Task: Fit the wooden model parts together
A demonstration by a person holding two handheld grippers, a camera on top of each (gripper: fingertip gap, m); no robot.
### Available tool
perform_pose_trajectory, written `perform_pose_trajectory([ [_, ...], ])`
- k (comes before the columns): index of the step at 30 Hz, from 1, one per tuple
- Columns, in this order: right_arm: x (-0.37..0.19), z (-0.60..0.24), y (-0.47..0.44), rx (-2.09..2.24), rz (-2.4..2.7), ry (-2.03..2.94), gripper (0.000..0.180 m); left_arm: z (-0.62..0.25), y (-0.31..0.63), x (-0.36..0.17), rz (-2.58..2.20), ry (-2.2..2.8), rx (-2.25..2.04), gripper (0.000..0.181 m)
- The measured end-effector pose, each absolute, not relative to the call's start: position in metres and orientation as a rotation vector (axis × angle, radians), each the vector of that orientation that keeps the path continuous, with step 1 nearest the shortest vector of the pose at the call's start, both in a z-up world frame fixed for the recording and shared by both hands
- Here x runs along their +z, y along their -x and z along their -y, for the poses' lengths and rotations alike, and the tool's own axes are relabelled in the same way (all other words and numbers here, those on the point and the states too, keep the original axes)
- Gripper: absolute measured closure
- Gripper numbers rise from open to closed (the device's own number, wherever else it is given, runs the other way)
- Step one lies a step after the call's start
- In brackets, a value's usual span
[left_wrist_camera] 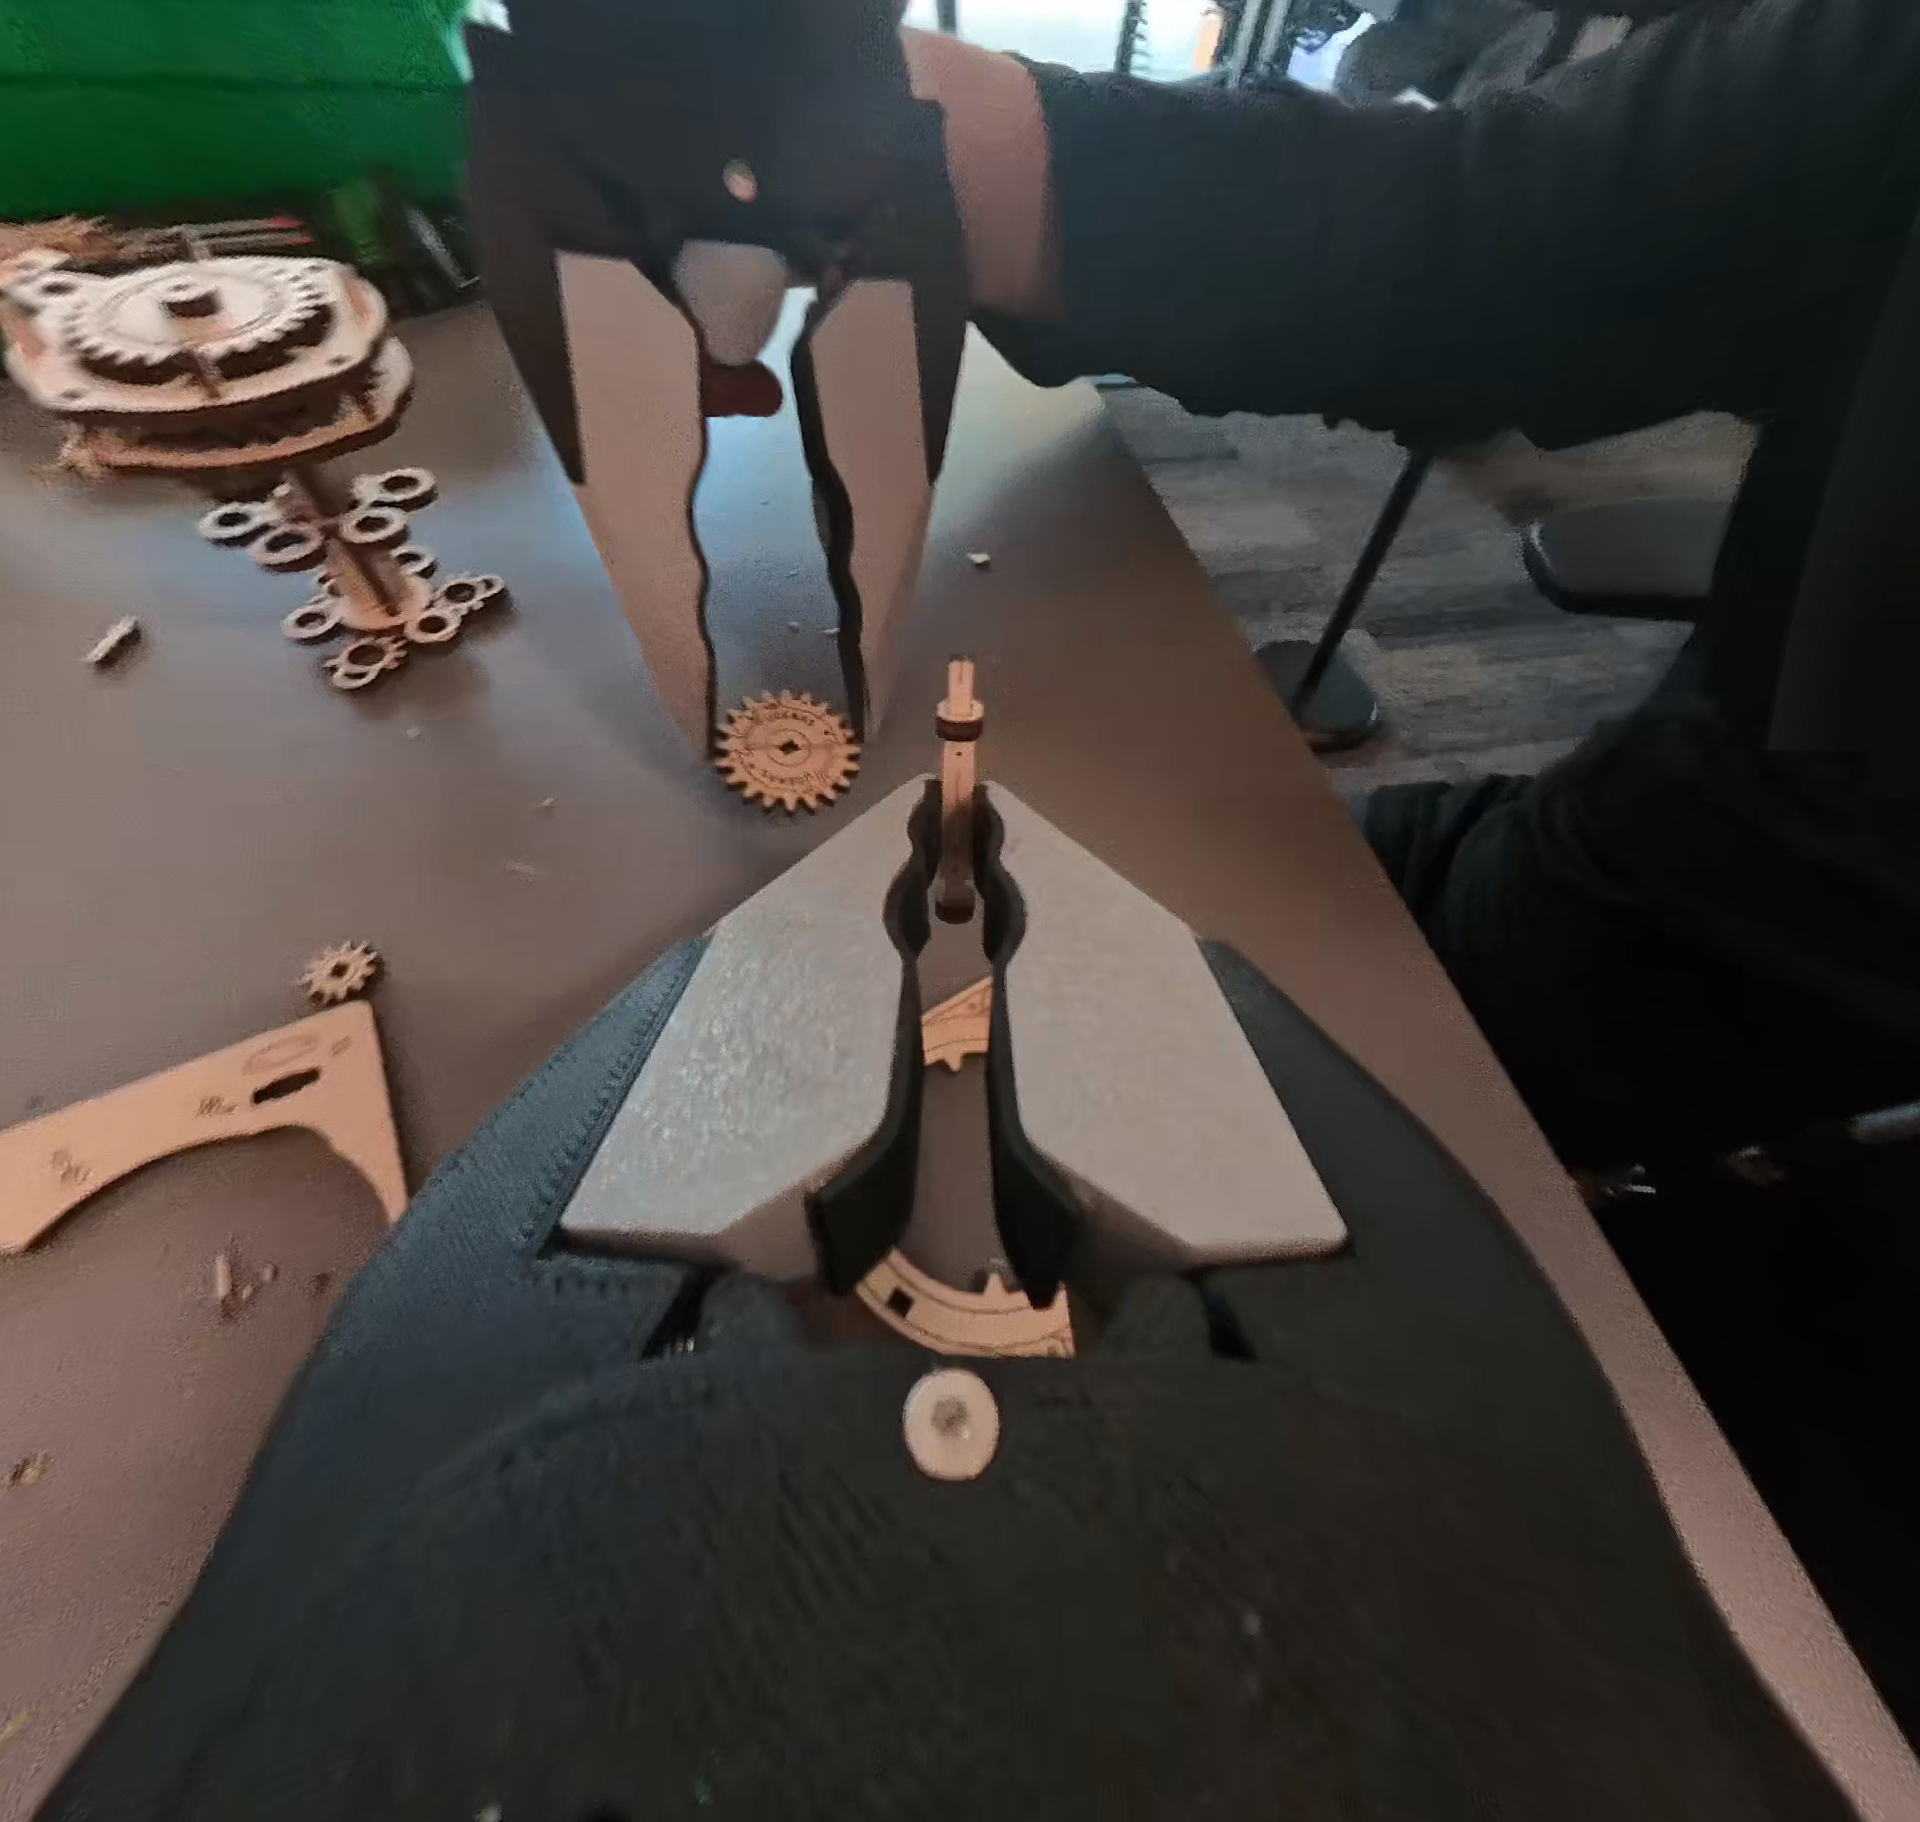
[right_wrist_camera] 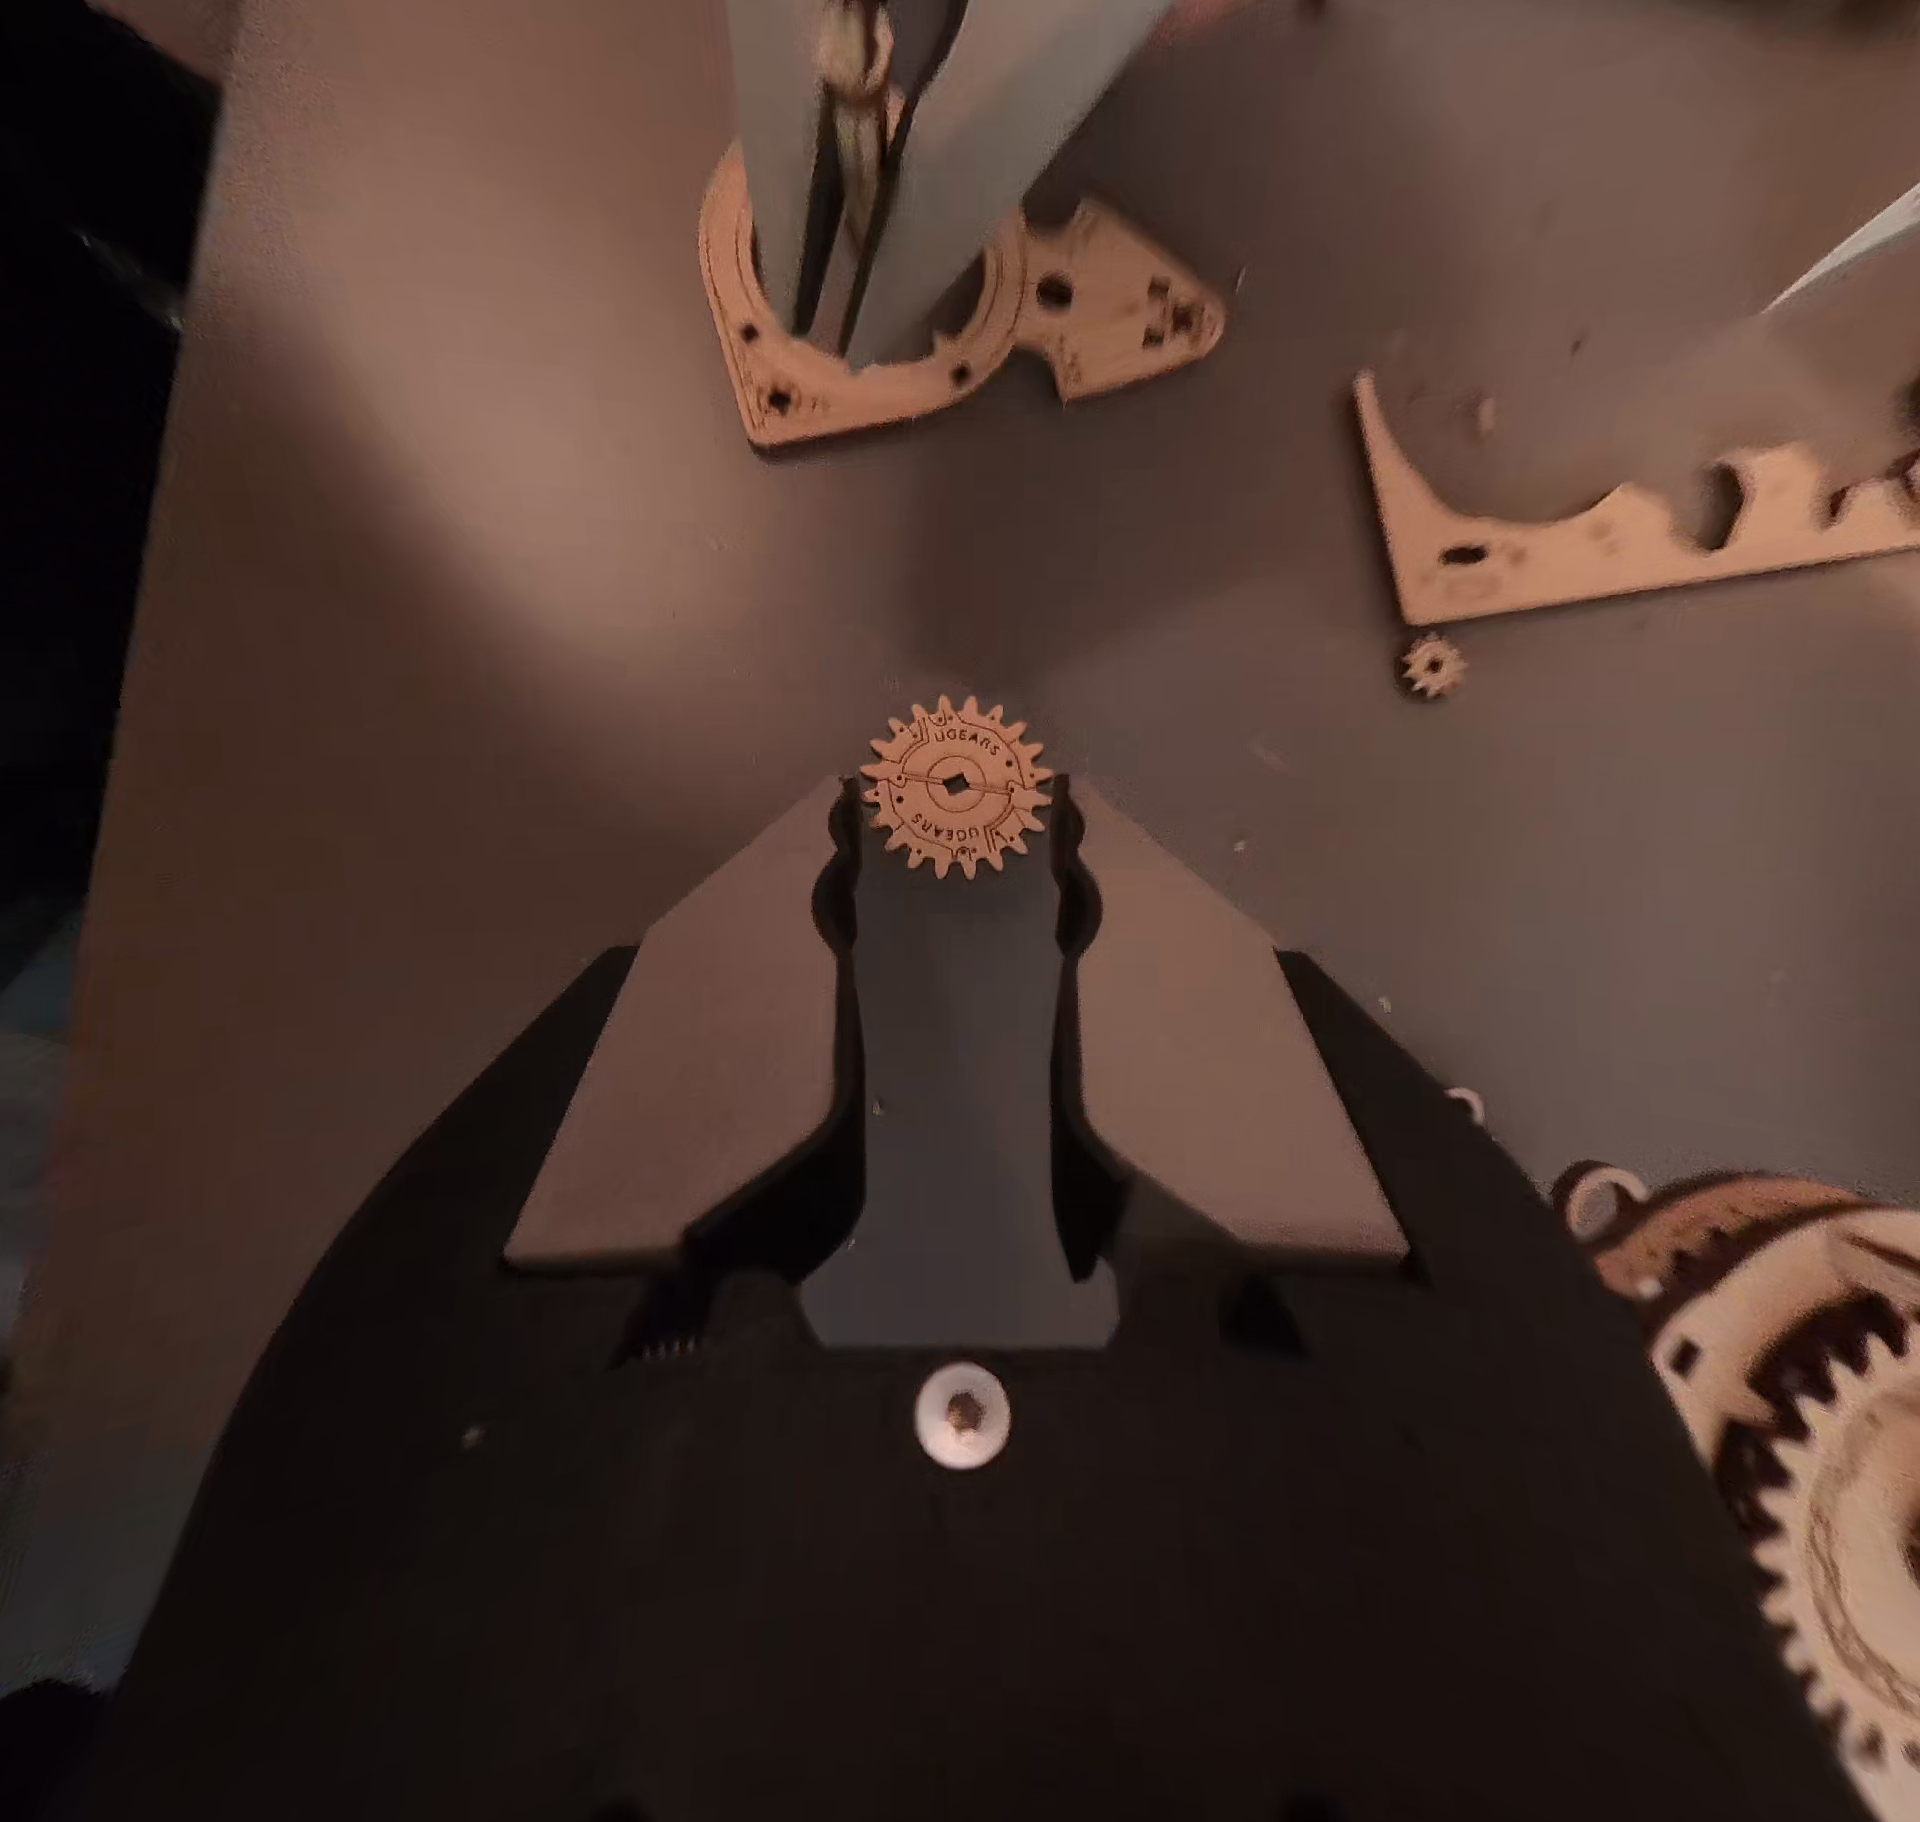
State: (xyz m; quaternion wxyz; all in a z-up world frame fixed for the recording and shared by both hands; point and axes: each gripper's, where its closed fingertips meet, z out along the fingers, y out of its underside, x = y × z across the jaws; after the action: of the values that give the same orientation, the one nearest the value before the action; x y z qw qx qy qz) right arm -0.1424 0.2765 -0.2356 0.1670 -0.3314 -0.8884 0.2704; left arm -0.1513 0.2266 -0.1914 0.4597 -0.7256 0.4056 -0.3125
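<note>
Toothed wooden gear [right_wrist_camera: 958,786] flat between right gripper [right_wrist_camera: 954,796] fingertips, perhaps touching

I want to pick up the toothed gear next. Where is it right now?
The toothed gear lies flat on the grey table, between the open right gripper fingertips, just beyond the left gripper holding the wooden axle.

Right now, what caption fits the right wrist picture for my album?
The right gripper straddles a toothed wooden gear lying on the grey table.
</note>
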Motion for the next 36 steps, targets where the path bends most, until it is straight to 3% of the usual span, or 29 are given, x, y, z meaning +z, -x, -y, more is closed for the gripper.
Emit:
perform_pose_trajectory([
  [2,-0.246,-0.28,0.14,0.7,2.609,1.021,0.145,-0.232,0.158,-0.189,-0.925,1.808,-0.777,0.178],
  [4,-0.245,-0.283,0.143,0.658,2.585,1.122,0.129,-0.236,0.163,-0.188,-0.869,1.819,-0.767,0.178],
  [8,-0.237,-0.291,0.14,0.575,2.372,1.345,0.136,-0.249,0.168,-0.186,-0.764,1.835,-0.707,0.178],
  [20,-0.236,-0.29,0.135,0.696,1.635,1.916,0.122,-0.274,0.18,-0.177,-0.535,1.825,-0.594,0.179],
  [26,-0.248,-0.292,0.139,0.59,1.661,1.911,0.129,-0.276,0.169,-0.179,-0.572,1.824,-0.554,0.178],
  [28,-0.247,-0.29,0.142,0.6,1.712,1.866,0.146,-0.274,0.167,-0.179,-0.593,1.82,-0.544,0.179],
  [36,-0.245,-0.284,0.143,0.639,1.974,1.591,0.146,-0.277,0.163,-0.177,-0.586,1.812,-0.584,0.178],
])
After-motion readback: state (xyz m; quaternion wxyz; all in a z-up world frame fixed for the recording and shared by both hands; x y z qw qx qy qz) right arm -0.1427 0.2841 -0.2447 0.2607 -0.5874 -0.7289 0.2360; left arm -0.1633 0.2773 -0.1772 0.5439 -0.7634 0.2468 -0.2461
